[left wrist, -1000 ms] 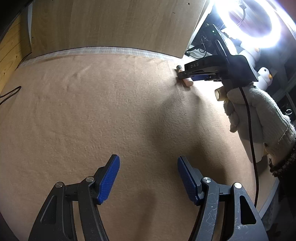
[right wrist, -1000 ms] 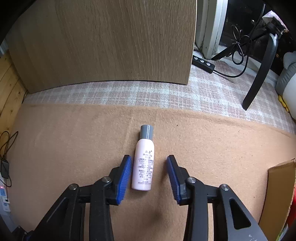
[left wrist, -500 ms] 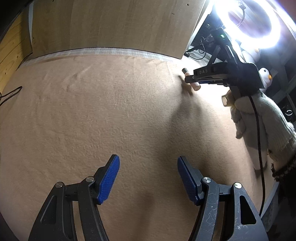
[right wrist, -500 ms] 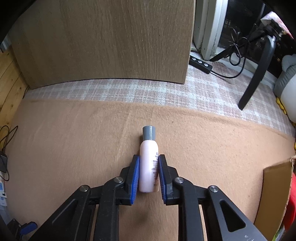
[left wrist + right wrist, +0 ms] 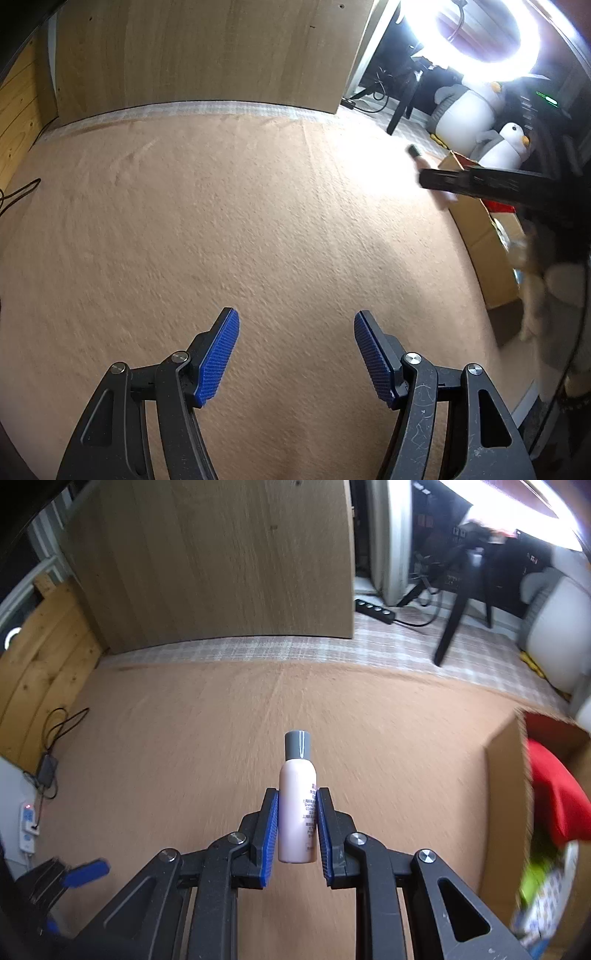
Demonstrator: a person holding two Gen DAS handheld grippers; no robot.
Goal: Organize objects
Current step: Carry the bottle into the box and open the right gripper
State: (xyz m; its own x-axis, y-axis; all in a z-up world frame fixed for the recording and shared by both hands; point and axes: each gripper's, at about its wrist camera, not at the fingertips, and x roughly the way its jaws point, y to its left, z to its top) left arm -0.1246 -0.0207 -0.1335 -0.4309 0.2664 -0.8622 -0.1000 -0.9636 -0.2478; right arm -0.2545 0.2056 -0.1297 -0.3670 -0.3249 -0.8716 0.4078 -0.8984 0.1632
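Gripping the pink bottle [image 5: 297,808] at the centre of the right wrist view, the right gripper [image 5: 296,829] is pressing both blue pads [image 5: 270,834] against the bottle's sides, jaws clamped on it, with the tan felt mat [image 5: 166,746] blurring beneath. The bottle is showing a pale pink body with small purple print down its right side and a grey cap [image 5: 297,744] pointing away from the camera. This view is also showing the cardboard box [image 5: 506,775] at the right edge, holding something red [image 5: 550,794].

The left wrist view is catching the same bottle only as a blurred sliver at the upper right, with the right gripper crossing as a dark bar in front of the box. The left gripper [image 5: 294,354] is hovering over the mat at the bottom of its own view, jaws wide apart and holding nothing. Two penguin plush toys [image 5: 476,122] are sitting under a ring light [image 5: 487,40] at the upper right.
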